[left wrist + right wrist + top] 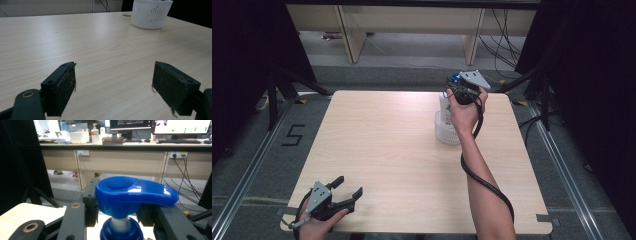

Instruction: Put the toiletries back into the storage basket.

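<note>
A white pump bottle [444, 104] with a blue pump head [130, 195] stands upright with its lower part inside a white slotted basket [443, 134] at the table's far right. My right gripper [460, 91] is shut on the bottle just under the pump head, its black jaws on either side of it [119, 208]. Whether the bottle rests on the basket's bottom is hidden. My left gripper [349, 186] sits low at the near left corner of the table. Its jaws [113, 82] are wide open with only bare wood between them. The basket [150, 15] shows far ahead of it.
The light wooden table [387, 150] has a black cable trailing along the right forearm [484, 180]. Beyond the far edge are a desk's legs, wall sockets and loose cables [180, 177]. Dark curtains and stand legs [277, 90] flank the table.
</note>
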Motion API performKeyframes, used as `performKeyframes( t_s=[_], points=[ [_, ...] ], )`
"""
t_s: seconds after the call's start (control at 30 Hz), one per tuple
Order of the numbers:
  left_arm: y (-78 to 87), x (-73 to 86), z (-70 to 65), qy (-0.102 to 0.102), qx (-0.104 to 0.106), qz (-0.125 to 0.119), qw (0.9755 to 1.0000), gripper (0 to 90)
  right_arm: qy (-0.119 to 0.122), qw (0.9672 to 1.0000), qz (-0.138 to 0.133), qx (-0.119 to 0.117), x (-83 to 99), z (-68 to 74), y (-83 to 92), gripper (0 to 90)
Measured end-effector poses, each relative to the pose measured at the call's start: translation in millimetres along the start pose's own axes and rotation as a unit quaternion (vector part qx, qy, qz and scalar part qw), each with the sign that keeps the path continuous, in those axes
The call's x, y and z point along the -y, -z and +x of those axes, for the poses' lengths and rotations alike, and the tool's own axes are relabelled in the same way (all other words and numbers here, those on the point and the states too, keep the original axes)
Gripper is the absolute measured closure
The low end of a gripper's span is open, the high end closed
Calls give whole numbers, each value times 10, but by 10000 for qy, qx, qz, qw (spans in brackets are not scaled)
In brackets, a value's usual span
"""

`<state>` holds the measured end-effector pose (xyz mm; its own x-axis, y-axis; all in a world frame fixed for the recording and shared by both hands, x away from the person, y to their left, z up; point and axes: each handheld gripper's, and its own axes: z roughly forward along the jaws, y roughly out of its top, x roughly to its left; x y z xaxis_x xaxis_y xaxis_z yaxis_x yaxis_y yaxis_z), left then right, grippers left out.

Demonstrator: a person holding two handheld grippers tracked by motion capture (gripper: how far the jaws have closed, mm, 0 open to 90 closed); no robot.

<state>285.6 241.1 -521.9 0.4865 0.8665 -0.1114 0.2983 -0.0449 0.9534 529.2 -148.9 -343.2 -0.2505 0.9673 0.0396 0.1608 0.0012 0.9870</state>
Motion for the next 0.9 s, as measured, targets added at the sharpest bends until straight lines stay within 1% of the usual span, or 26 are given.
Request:
performKeyframes(
  t_s=[0.1,0.13,0.23,0.27,0.3,0.33,0.37,0.4,0.43,0.47,0.5,0.63,0.67,0.7,0.77,0.8,0.87,0.9],
  points=[
    [2,-1,0,-6,-3,5,10000,183,-24,10000,7,3,3,3,8,598],
    [0,0,-2,4,11,-11,10000,183,9,10000,-2,6,6,-6,12,598],
    [-6,2,0,12,45,-61,10000,183,-45,10000,-5,-8,20,-11,37,597],
    [-5,2,0,6,43,-55,10000,183,-117,9999,5,9,21,-4,50,596],
    [-5,2,-1,4,41,-57,10000,183,-45,10000,-10,5,26,-22,59,596],
    [-5,2,-2,-2,41,-52,10000,183,-124,9999,5,16,33,-21,69,595],
    [-5,2,-6,-3,44,-45,10000,183,-66,10000,16,35,37,-42,91,594],
    [-17,8,-15,-2,-19,-124,9999,183,-84,10000,32,15,41,-48,101,593],
    [-17,8,-15,-2,-19,-124,9999,183,-80,10000,17,29,47,-58,115,593],
    [4,-3,-16,-24,-7,25,10000,183,-157,9999,35,19,53,-57,127,593],
    [3,-2,-17,-25,-9,26,10000,183,-61,10000,25,23,56,-70,139,593],
    [-6,0,-20,-28,13,7,10000,183,5,10000,-17,30,76,-70,170,593],
    [-6,-1,-22,-45,12,20,10000,183,-23,10000,25,45,83,-52,190,591],
    [-6,-1,-23,-47,15,15,10000,183,98,9999,19,42,82,-63,188,591],
    [1,-5,-23,-60,0,47,10000,183,89,9999,11,53,86,-59,188,590],
    [-13,3,-19,-17,48,-37,10000,183,130,9998,31,113,95,-50,209,588],
    [-9,2,-19,-22,19,-16,10000,183,292,9995,25,140,97,-58,210,585],
    [-5,0,-19,-27,7,8,10000,183,292,9995,25,140,97,-58,210,585]
  ],
)
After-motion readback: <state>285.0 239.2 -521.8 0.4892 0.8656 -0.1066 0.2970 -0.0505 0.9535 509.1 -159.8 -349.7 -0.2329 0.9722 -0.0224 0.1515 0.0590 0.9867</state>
